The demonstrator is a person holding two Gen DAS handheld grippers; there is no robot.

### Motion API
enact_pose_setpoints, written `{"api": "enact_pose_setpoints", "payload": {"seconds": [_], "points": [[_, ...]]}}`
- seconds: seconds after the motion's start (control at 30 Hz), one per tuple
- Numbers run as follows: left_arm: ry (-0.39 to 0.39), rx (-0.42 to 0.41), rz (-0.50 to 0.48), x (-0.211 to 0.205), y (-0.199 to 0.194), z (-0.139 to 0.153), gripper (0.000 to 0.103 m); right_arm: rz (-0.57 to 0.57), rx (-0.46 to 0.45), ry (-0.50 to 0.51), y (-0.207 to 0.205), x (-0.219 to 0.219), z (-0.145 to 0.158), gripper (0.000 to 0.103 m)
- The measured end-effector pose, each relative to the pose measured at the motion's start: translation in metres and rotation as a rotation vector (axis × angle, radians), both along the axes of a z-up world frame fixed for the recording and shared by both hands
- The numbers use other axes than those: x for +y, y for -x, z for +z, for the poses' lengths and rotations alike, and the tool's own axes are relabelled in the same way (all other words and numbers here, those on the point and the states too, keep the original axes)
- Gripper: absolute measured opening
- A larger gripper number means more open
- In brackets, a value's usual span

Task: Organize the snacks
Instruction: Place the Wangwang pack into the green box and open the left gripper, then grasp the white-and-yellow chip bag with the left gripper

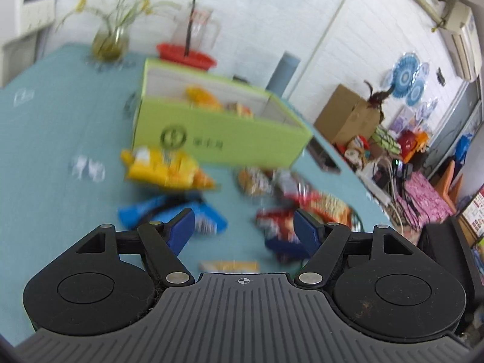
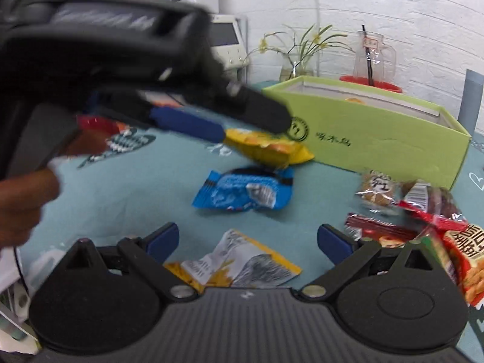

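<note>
Snacks spread on teal tablecloth (image 2: 127, 187). Green box (image 2: 378, 139) at back, open top, w/ some snacks inside already. Yellow chip bag (image 2: 269, 146) just in front of box, blue packet (image 2: 245, 193) near it. Red packs (image 2: 438, 230) piled to the right. Left gripper (image 1: 243, 227) wide open, holding nothing (picture blurry). Right gripper (image 2: 248, 239) wide open too, nothing held, above flat yellow-and-white packet (image 2: 242, 263).
</note>
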State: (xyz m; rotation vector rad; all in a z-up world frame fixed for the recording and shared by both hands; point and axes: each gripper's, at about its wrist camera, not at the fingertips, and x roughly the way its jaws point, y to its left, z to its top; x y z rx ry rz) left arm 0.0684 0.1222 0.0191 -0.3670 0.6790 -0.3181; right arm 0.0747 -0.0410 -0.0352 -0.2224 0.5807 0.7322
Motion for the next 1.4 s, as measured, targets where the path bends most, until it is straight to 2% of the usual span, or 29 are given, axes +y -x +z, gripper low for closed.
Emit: {"api": "enact_pose_setpoints", "payload": {"seconds": [0.1, 0.23, 0.33, 0.5, 0.67, 0.77, 0.9, 0.97, 1.07, 1.4], "points": [[0.017, 0.055, 0.007, 0.004, 0.01, -0.016, 0.056, -0.023, -0.003, -0.014, 0.013, 0.001, -0.002, 0.099], [0.051, 0.09, 0.012, 0.009, 0.009, -0.027, 0.056, -0.063, 0.002, -0.033, 0.031, 0.002, -0.005, 0.099], [0.045, 0.111, -0.001, 0.006, 0.005, -0.034, 0.056, -0.095, 0.009, -0.027, 0.04, 0.006, -0.01, 0.099], [0.054, 0.132, -0.024, 0.001, 0.004, -0.042, 0.056, -0.111, 0.062, -0.022, 0.037, 0.0, -0.012, 0.102], [0.052, 0.137, -0.022, 0.002, 0.002, -0.045, 0.055, -0.207, 0.062, -0.031, 0.033, -0.018, -0.01, 0.102], [0.061, 0.144, -0.032, 0.001, -0.001, -0.046, 0.053, -0.152, 0.07, -0.049, 0.034, -0.007, -0.009, 0.102], [0.029, 0.146, -0.041, -0.006, -0.002, -0.044, 0.048, -0.12, 0.072, -0.013, 0.028, 0.01, -0.014, 0.097], [0.017, 0.158, -0.048, -0.009, -0.004, -0.045, 0.046, -0.112, 0.085, 0.0, 0.024, 0.013, -0.017, 0.098], [0.011, 0.163, -0.051, -0.012, -0.005, -0.046, 0.046, -0.12, 0.072, 0.068, 0.021, 0.022, -0.019, 0.102], [0.032, 0.172, -0.073, -0.009, -0.01, -0.046, 0.049, -0.155, 0.078, 0.072, 0.02, 0.026, -0.019, 0.102]]}}
